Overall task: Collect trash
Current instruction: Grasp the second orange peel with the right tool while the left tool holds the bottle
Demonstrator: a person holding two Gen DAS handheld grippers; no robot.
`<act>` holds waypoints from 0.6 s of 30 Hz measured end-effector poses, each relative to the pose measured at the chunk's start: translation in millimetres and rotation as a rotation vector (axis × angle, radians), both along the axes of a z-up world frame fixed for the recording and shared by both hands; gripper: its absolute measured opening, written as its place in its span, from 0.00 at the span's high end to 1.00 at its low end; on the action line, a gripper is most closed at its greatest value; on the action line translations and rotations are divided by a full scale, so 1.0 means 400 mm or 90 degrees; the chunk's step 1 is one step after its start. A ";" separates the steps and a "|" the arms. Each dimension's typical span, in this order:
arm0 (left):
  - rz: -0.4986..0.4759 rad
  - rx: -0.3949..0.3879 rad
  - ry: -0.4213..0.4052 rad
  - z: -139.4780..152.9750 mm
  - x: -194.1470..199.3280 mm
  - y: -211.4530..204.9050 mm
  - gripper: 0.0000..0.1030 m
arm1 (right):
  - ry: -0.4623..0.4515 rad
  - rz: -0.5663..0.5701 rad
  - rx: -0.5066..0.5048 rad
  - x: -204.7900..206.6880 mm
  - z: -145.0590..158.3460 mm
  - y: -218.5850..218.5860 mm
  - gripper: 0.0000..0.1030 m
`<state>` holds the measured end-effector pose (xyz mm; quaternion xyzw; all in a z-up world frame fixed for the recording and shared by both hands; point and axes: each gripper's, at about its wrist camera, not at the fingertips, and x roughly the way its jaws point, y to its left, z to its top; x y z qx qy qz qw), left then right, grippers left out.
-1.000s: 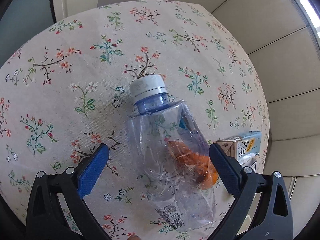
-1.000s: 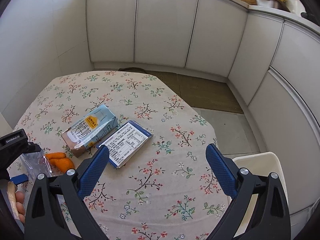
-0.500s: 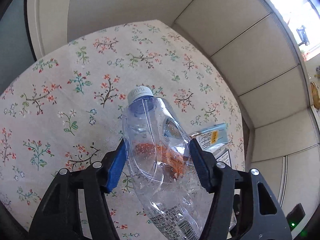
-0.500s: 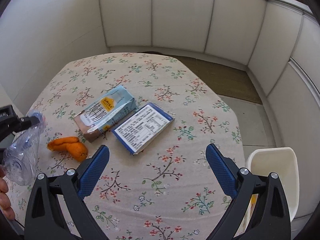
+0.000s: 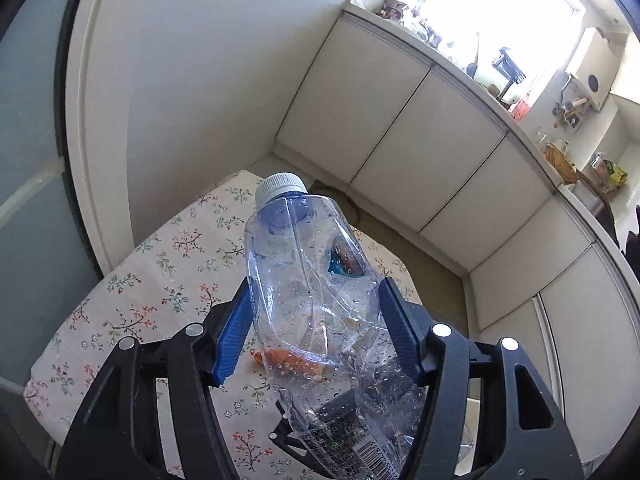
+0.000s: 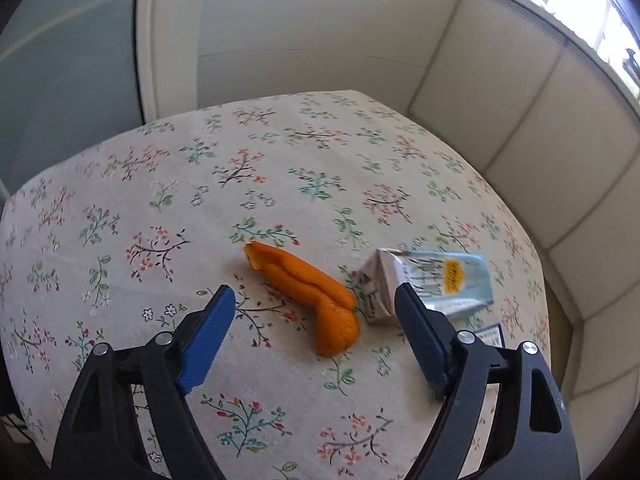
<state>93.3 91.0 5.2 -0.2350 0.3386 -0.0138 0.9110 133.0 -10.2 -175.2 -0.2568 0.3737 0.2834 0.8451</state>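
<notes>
My left gripper (image 5: 316,320) is shut on a crumpled clear plastic bottle (image 5: 312,280) with a white cap, held up above the floral table (image 5: 160,280). Orange peel (image 5: 288,358) shows through the bottle on the table below. In the right wrist view, my right gripper (image 6: 316,320) is open and empty, its blue pads to either side of the orange peel (image 6: 308,296) and just above it. A light blue milk carton (image 6: 428,286) lies on its side, touching the peel's right end.
A flat box with a printed label (image 6: 490,334) peeks out by the right finger. The table's far edge runs near the wall. White cabinets (image 5: 420,152) and a cluttered counter stand beyond the table.
My left gripper closed on the bottle and lifted it off the table, tilting upward. My right gripper swung left and came down low over the orange peel.
</notes>
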 end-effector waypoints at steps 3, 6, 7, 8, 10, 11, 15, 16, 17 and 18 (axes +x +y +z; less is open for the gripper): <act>0.007 -0.002 -0.004 0.001 0.002 0.017 0.42 | 0.007 0.040 -0.034 0.011 -0.032 0.044 0.31; 0.015 -0.002 -0.006 0.003 -0.002 0.035 0.42 | 0.008 0.062 -0.073 0.023 -0.068 0.072 0.32; 0.015 -0.008 -0.004 0.002 -0.002 0.042 0.42 | 0.006 0.065 -0.089 0.029 -0.083 0.080 0.32; 0.016 -0.014 0.000 -0.002 0.001 0.048 0.42 | 0.006 0.071 -0.077 0.033 -0.085 0.079 0.33; 0.018 -0.023 0.006 -0.007 0.002 0.058 0.42 | 0.010 0.062 -0.062 0.046 -0.081 0.072 0.38; 0.021 -0.025 0.009 -0.010 0.004 0.060 0.42 | 0.018 0.057 -0.059 0.054 -0.082 0.070 0.49; 0.026 -0.027 0.012 -0.015 0.004 0.068 0.42 | 0.062 0.046 -0.006 0.072 -0.084 0.055 0.70; 0.028 -0.023 0.011 -0.013 0.003 0.066 0.42 | 0.074 0.038 0.008 0.077 -0.083 0.051 0.79; 0.030 -0.018 0.009 -0.012 0.002 0.064 0.42 | 0.085 0.031 0.027 0.080 -0.079 0.044 0.86; 0.029 -0.013 0.008 -0.011 0.003 0.065 0.42 | 0.099 0.022 0.059 0.084 -0.071 0.032 0.87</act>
